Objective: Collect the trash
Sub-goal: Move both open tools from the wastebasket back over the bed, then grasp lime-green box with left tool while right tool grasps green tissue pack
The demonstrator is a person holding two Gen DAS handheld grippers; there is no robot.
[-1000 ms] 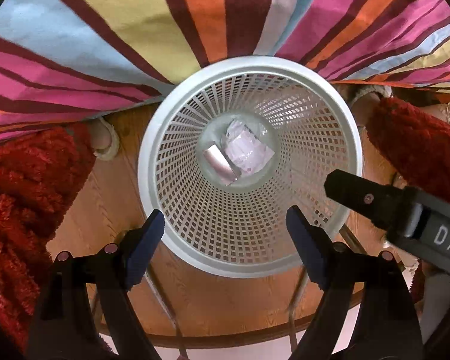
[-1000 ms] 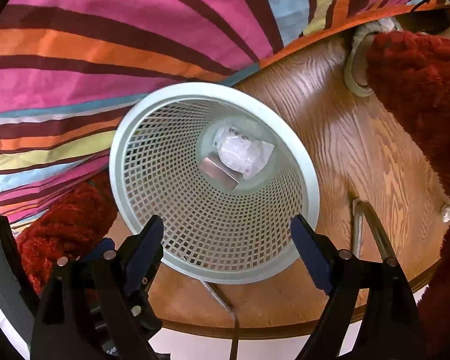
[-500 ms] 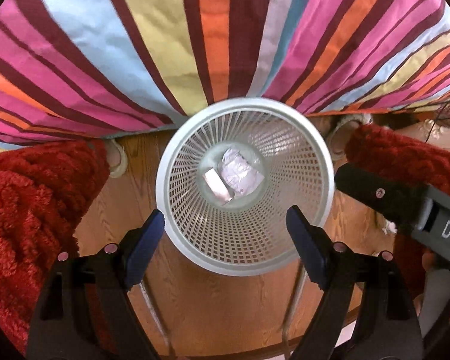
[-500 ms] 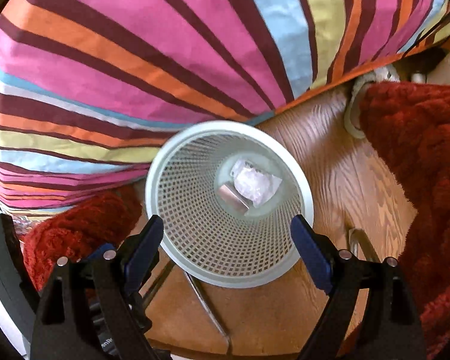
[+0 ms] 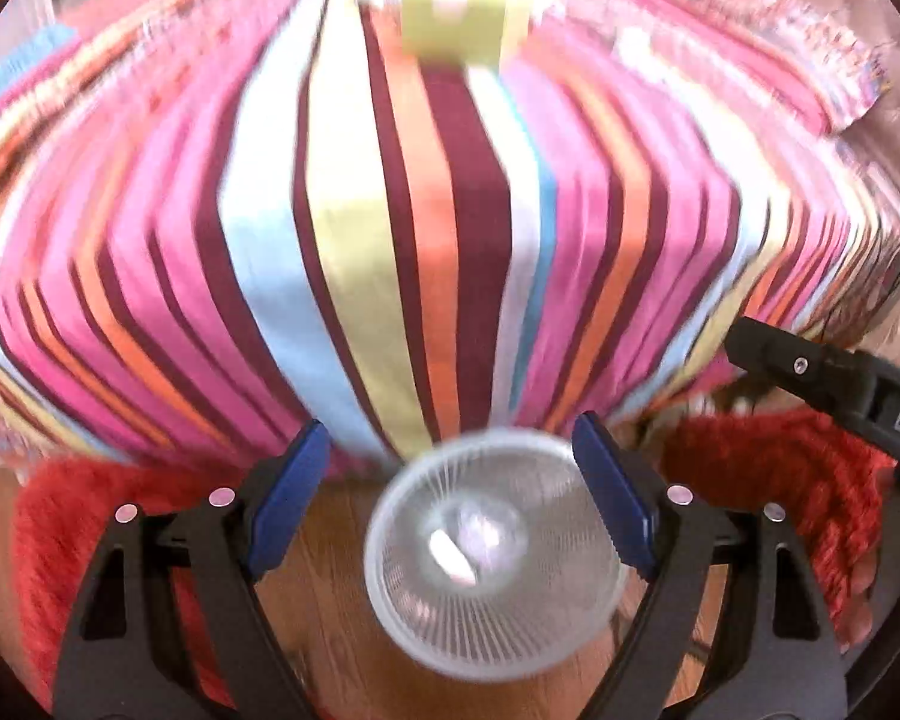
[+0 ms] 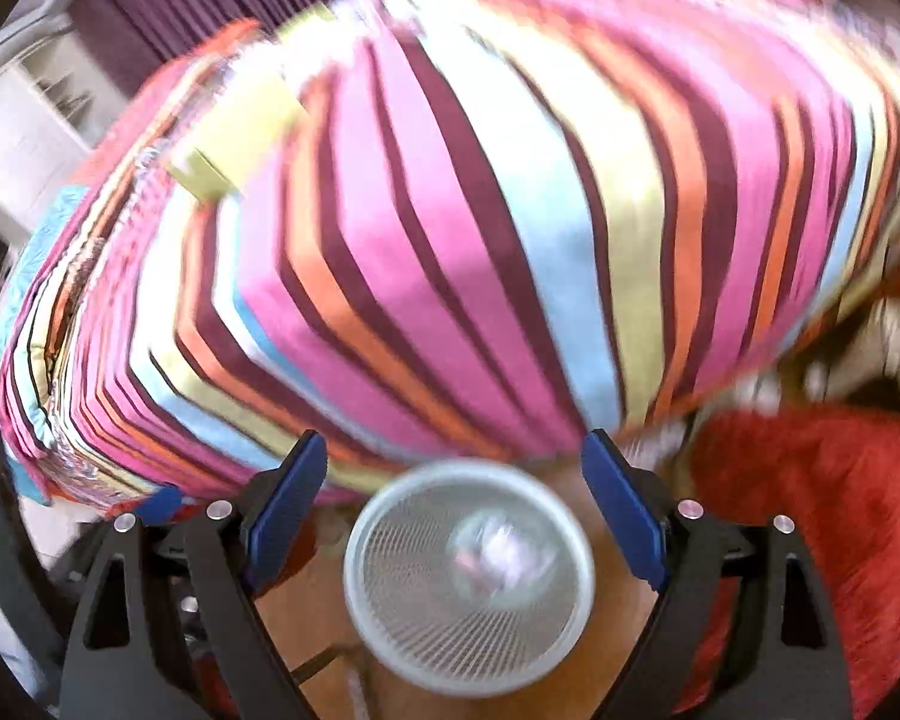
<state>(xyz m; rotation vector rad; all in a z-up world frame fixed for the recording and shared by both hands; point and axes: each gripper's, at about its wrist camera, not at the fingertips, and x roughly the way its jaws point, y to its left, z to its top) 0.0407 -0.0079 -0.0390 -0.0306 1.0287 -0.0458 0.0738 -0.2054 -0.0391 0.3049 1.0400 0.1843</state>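
A white mesh waste basket (image 5: 498,654) stands on the wooden floor below me, also in the right wrist view (image 6: 402,630). Pale crumpled trash (image 5: 456,552) lies at its bottom, blurred in the right wrist view (image 6: 498,552). A yellow-green box-like object (image 5: 456,24) lies on the striped bed, also in the right wrist view (image 6: 234,138). My left gripper (image 5: 456,510) is open and empty, high above the basket. My right gripper (image 6: 462,516) is open and empty too. Both views are motion-blurred.
A bed with a striped pink, maroon, orange and blue cover (image 5: 426,228) fills the upper view. A red shaggy rug (image 5: 780,480) lies on the wooden floor beside the basket. The right gripper's black body (image 5: 840,384) shows at the left view's right edge.
Both grippers have risen away from the basket and tilted up toward the bed. The basket now looks smaller and lower; the bed top and yellow-green object have come into view.
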